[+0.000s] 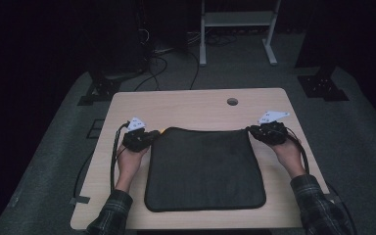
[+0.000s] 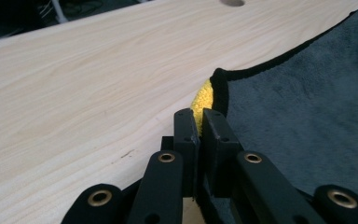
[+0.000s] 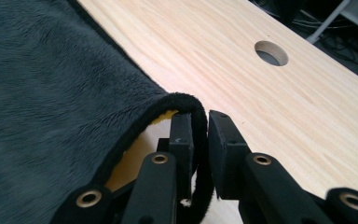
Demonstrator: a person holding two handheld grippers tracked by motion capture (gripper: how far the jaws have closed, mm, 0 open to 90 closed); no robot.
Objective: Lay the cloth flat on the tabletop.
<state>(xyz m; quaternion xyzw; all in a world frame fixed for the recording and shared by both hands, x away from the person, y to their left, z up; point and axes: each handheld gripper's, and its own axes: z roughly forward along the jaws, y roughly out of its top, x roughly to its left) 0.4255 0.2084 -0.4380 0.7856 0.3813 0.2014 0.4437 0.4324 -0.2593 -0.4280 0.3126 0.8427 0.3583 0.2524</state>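
Nearest me, my left gripper (image 1: 149, 135) has its fingers (image 2: 187, 135) pinched nearly together on the far left corner of the dark grey plush cloth with black piping and a yellow underside (image 1: 204, 169); in the left gripper view the yellow face bulges out just past the fingertips, right beside the black trim. My right gripper (image 1: 252, 131) has its fingers (image 3: 182, 140) clamped narrowly on the far right corner, the piped edge curling up and over between them with yellow showing beneath. The cloth lies flat across the middle of the pale wood-grain counter (image 1: 196, 107), its near edge close to the counter's front edge, its far edge stretched between my two grippers. Beyond that edge the counter runs bare to a round cable hole (image 1: 232, 102) near the back.
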